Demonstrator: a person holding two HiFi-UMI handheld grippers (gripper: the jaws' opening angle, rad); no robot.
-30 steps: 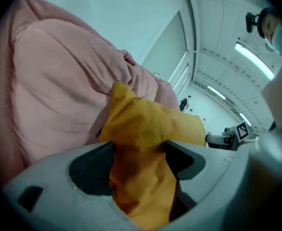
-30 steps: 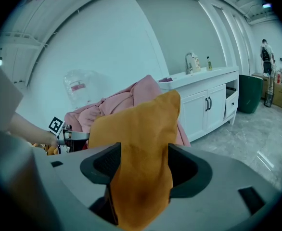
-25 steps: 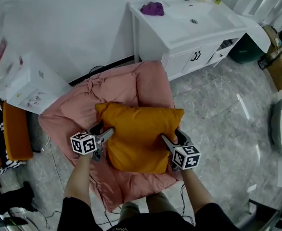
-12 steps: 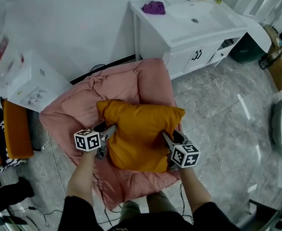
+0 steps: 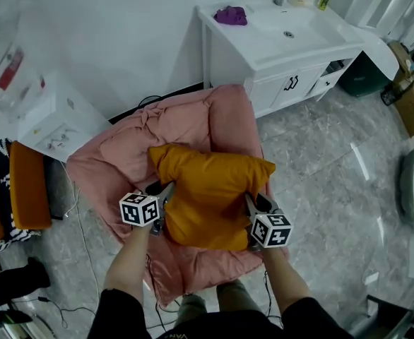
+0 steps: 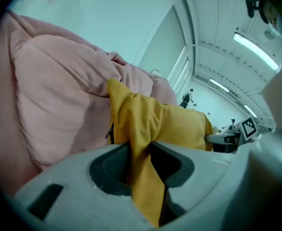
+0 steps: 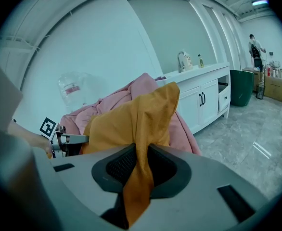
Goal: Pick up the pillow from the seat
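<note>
Hand-held grippers left (image 5: 164, 193), right (image 5: 250, 203) closing; pillow (image 5: 210, 189) newly pinched

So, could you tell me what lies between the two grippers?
The orange pillow, in the head view; the left gripper and right gripper each have its edge between closing jaws.

black sleeves (image 5: 119, 311), forearms (image 5: 132, 258) bare; white cubes (image 5: 140, 209) bearing black square markers

Pillow (image 5: 210, 196) on seat (image 5: 214, 115), sink cabinet (image 5: 278, 41) behind seat to R, box (image 5: 58, 122) L of seat, bin (image 5: 362, 73) R of cabinet
</note>
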